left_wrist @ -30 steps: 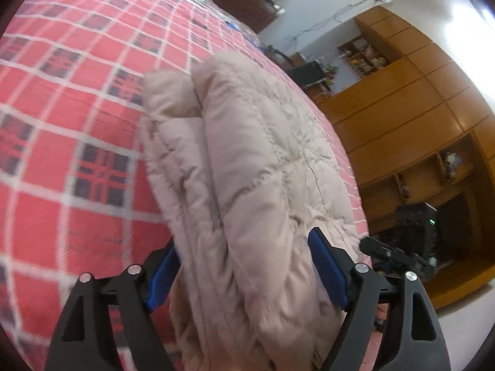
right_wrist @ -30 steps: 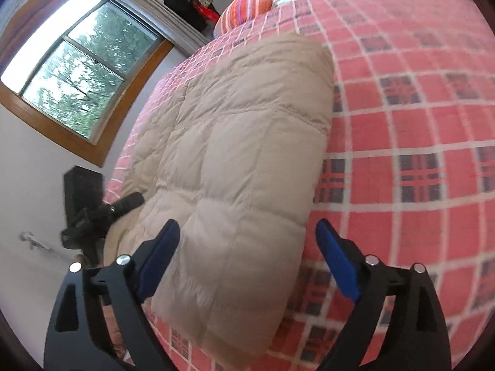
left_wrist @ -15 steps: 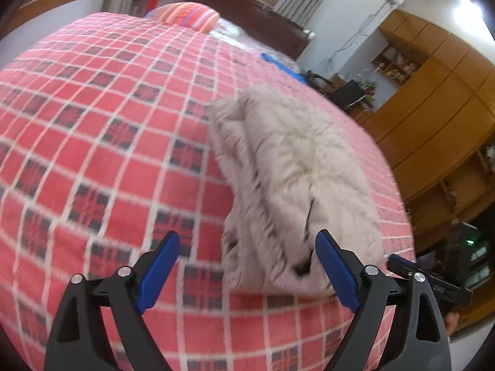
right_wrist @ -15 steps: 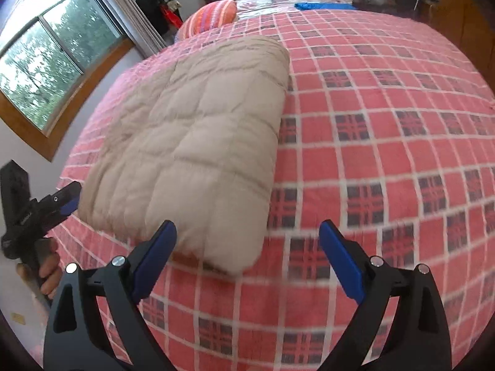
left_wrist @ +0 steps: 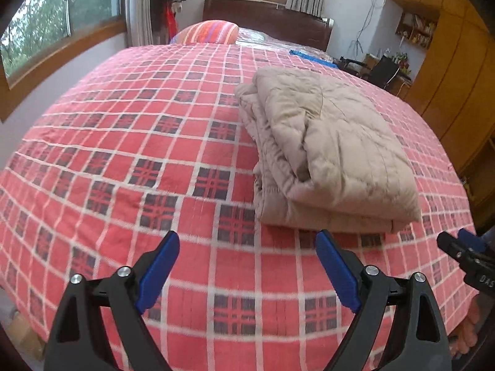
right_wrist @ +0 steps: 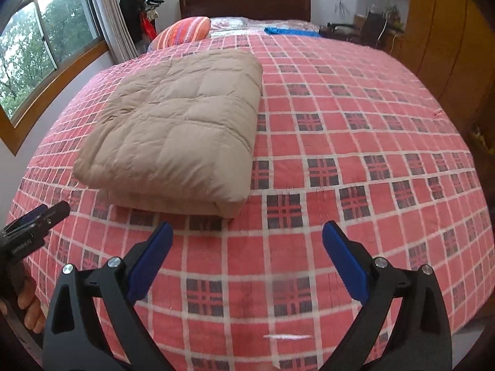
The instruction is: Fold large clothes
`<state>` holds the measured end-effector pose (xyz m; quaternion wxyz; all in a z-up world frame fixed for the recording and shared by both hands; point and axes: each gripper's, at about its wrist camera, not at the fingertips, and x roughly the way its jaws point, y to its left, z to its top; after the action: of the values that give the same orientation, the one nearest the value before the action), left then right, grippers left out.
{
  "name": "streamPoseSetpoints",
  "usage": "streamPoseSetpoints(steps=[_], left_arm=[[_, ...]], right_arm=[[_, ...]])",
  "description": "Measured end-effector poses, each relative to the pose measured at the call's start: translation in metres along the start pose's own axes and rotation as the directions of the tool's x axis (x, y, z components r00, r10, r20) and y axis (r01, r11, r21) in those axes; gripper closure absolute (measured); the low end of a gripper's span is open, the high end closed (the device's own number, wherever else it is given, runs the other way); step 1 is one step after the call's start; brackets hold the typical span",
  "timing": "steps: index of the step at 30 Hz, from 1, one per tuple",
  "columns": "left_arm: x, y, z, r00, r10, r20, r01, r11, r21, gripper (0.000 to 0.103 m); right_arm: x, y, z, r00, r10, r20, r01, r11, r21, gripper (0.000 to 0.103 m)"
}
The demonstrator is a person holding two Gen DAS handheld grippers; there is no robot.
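One red plaid bed cover | beige quilted padded garment, folded, lies flat on bed | left tool wide, empty | right tool wide, empty | likely done; else square loose left-side layers before pressing | vs 1 s ago: both tools off garment, pulled back

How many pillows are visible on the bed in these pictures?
1. A striped orange pillow lies at the far end of the bed, near the dark headboard, beyond the folded beige quilted garment. Others may be hidden behind it.
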<state>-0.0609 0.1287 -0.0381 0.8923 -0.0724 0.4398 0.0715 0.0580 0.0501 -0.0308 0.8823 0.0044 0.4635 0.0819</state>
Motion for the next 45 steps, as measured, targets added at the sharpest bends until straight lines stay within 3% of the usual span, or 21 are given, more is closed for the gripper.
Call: streamPoseSetpoints(steps=[6,20,45], left_arm=[[-0.021,-0.007,-0.012,1.000,0.021,0.016,-0.022,0.999,0.029,0.013],[-0.072,-0.020,-0.030,0.996,0.028,0.083,-0.032,0.998,0.049,0.011],[-0.090,-0.024,-0.041,0.990,0.064,0.123,-0.071,0.996,0.055,0.011]], right_arm=[[-0.025,0.011,-0.012,0.998,-0.037,0.044,0.038,0.999,-0.028,0.006],[-0.079,0.019,-0.034,0.991,-0.028,0.130,0.030,0.999,-0.016,0.003],[-0.096,0.011,-0.046,0.988,-0.066,0.141,0.067,0.998,0.001,0.003]])
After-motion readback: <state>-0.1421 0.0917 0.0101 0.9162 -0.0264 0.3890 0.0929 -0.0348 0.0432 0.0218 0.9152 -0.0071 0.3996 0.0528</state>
